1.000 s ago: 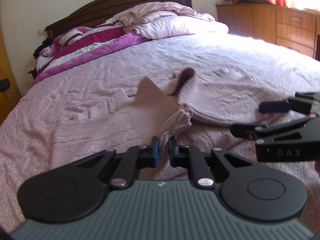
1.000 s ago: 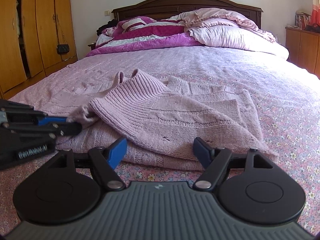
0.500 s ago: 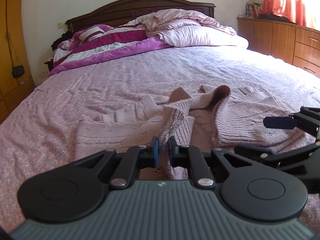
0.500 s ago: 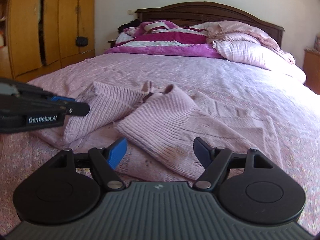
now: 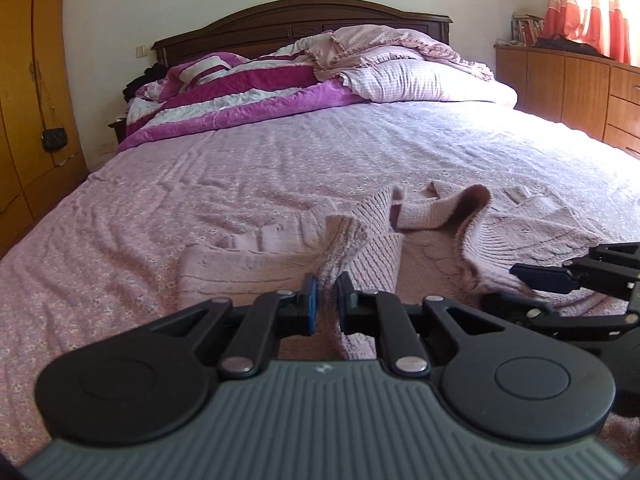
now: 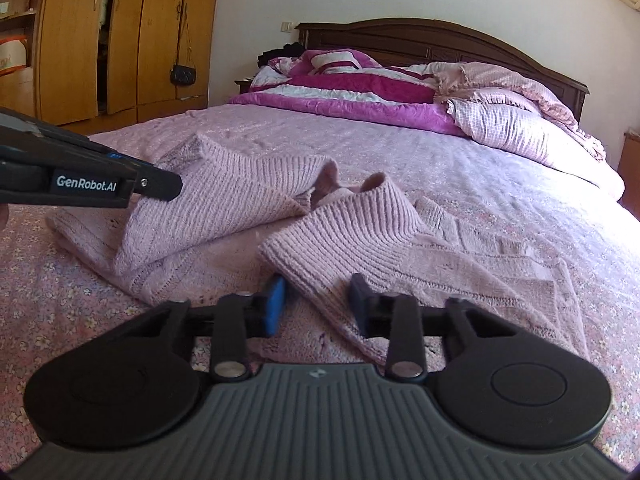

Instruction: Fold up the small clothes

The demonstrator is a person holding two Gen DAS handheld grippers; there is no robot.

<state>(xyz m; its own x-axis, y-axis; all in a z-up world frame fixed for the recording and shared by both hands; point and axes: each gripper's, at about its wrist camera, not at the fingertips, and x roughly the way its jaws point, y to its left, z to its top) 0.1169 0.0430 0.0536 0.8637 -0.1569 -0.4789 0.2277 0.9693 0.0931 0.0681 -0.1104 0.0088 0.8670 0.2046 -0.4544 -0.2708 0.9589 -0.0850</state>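
A small pink knitted sweater (image 5: 432, 240) lies on the bed, also in the right wrist view (image 6: 240, 208). My left gripper (image 5: 327, 304) is shut on a ribbed edge of the sweater's left part and holds it raised off the bed. It shows from the side in the right wrist view (image 6: 160, 184). My right gripper (image 6: 316, 300) is partly closed, its jaws standing on either side of the ribbed edge of the sweater's right part; whether they press the cloth does not show. It shows at the right in the left wrist view (image 5: 536, 280).
The bed (image 5: 200, 184) has a pink flowered sheet. A purple and white quilt (image 5: 248, 92) and pillows (image 5: 420, 80) lie at the headboard. A wooden wardrobe (image 6: 120, 36) stands left, with a small black bag (image 6: 183, 74) hanging. Wooden drawers (image 5: 580, 88) stand right.
My left gripper has lifted the sweater's left ribbed edge up and toward me. My right gripper's jaws have narrowed around the right ribbed edge, which now reaches between them.
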